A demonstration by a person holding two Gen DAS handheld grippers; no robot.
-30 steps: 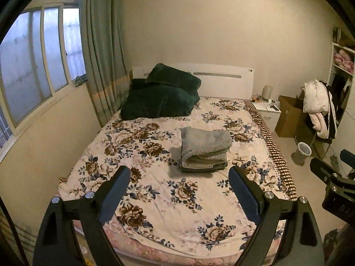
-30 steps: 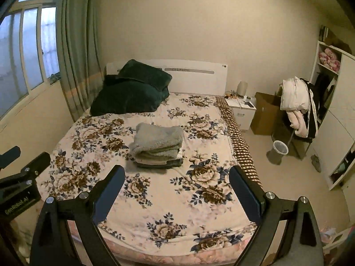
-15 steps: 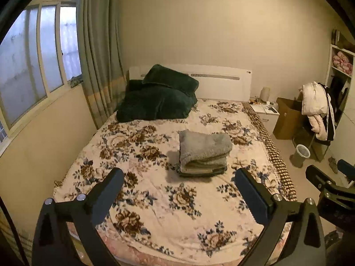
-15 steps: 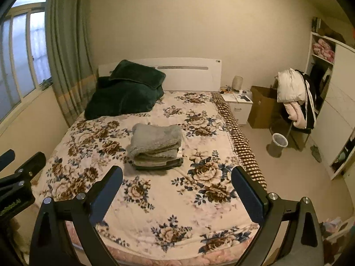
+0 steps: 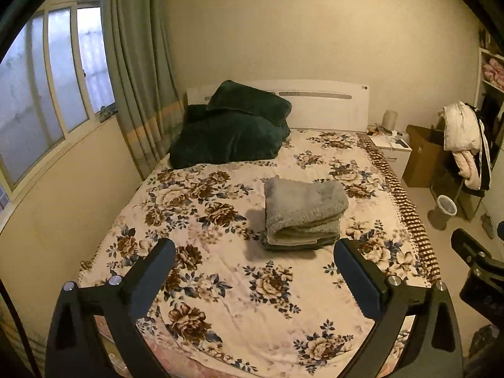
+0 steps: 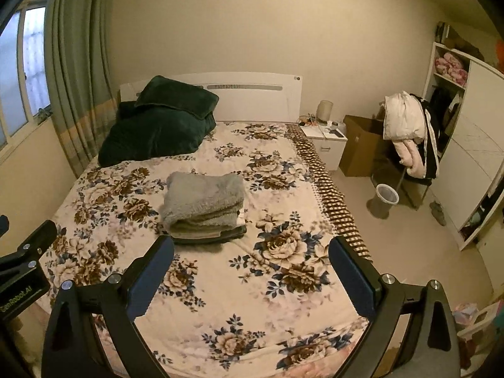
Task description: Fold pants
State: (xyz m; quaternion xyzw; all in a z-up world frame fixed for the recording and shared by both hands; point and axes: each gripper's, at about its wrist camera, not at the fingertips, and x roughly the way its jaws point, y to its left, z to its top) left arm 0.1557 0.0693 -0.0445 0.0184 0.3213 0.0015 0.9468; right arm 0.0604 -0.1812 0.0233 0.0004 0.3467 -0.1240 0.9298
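1. Both grippers hung over the foot of the bed with nothing in them: the left gripper had its jaws spread wide, and the right gripper matched it. I judged I was holding them back and high so that each camera took in the whole bed rather than any one garment.
2. Beneath them lay the floral bedspread, flat and bare near the foot, which left a broad soft surface for laying cloth out.
3. Further in, about mid-bed and a little toward my right side, sat the folded stack. A fuzzy grey piece lay on top, paler layers under it and a dark one at the bottom. I took these for the pants, already folded and piled; I could not tell how many pieces there were, nor that each was a pair of pants. Neither gripper touched the stack. No loose garment showed on the bed, so I judged the folding close to finished.
4. Beyond that, dark green pillows were heaped at the left of the white headboard, clear of the working area.
5. Farthest off, a nightstand and a chair draped with clothes stood beside the bed on the right.
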